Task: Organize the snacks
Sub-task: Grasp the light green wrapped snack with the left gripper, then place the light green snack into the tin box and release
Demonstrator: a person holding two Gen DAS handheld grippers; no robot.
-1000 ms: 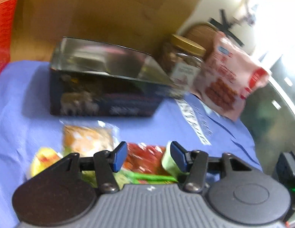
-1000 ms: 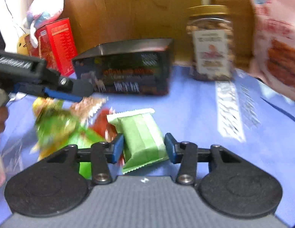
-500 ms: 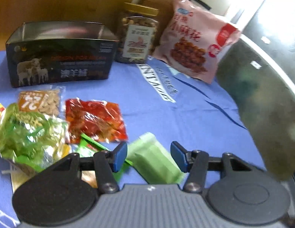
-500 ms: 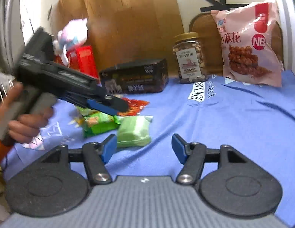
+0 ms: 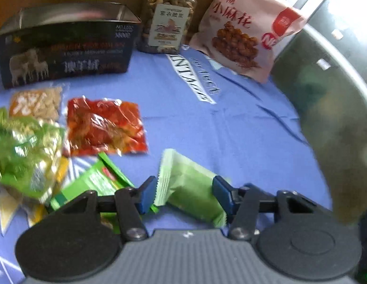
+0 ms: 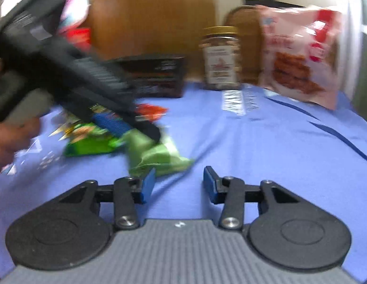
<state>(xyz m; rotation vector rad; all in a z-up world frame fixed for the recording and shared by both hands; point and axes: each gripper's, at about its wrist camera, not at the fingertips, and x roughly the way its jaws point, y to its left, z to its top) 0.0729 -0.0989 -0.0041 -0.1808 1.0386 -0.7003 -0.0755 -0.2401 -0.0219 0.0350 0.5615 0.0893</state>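
A pale green snack packet (image 5: 188, 189) lies on the blue cloth between the open jaws of my left gripper (image 5: 184, 195); whether the pads touch it I cannot tell. It also shows in the right wrist view (image 6: 155, 153), under the left gripper's blue fingers (image 6: 112, 124). My right gripper (image 6: 177, 184) is open and empty, just in front of the packet. A red packet (image 5: 105, 125), an orange cracker packet (image 5: 35, 103), a green crinkly bag (image 5: 22, 151) and a bright green packet (image 5: 93, 184) lie to the left. An open dark tin box (image 5: 65, 45) stands behind them.
A nut jar (image 5: 168, 17) and a large pink snack bag (image 5: 245, 28) stand at the back. A dark rounded edge (image 5: 325, 108) bounds the cloth on the right. A red box (image 6: 79, 37) and a plush toy (image 6: 75, 11) are at the far left.
My left gripper has come down around the pale green packet. My right gripper has let that packet go and drawn back from it.
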